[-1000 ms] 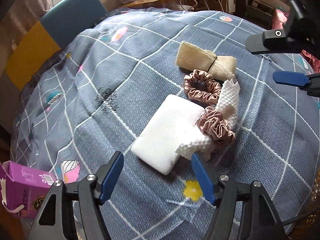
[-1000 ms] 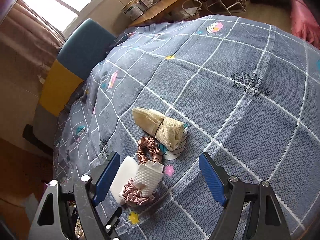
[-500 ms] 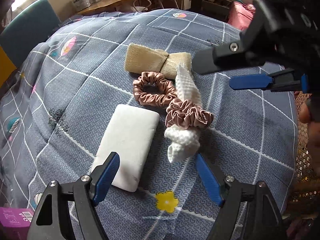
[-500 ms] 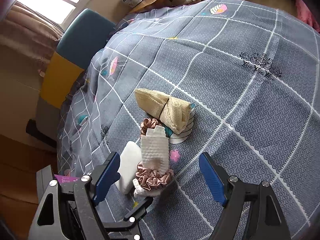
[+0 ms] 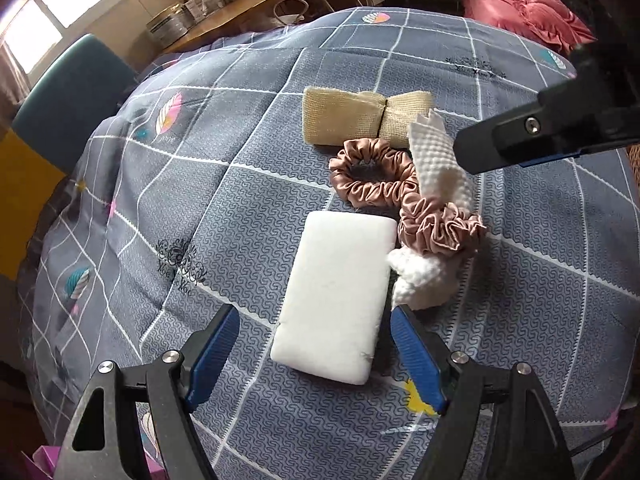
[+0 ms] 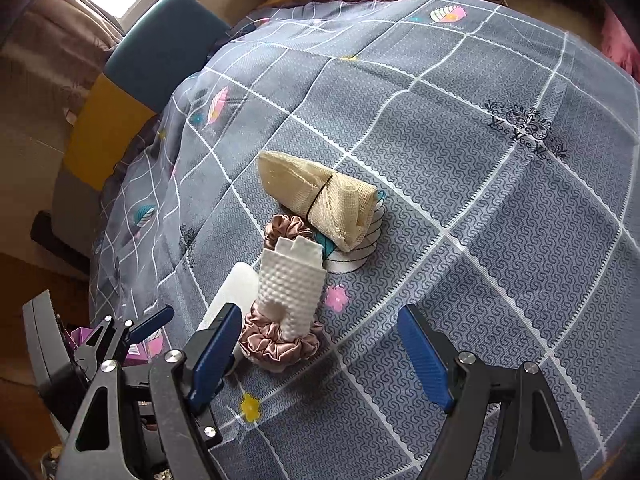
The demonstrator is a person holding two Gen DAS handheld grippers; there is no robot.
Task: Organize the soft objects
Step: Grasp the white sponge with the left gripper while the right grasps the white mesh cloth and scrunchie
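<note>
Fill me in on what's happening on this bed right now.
A person holds a two-finger gripper in each hand over a small heap of soft things on the grey checked bedspread. The left gripper is open, straddling the near end of a white sponge block without pressing it. The right gripper hangs open and empty above a white waffle cloth wrapped in a pink scrunchie. A second scrunchie and a tied beige mesh bundle lie untouched.
</note>
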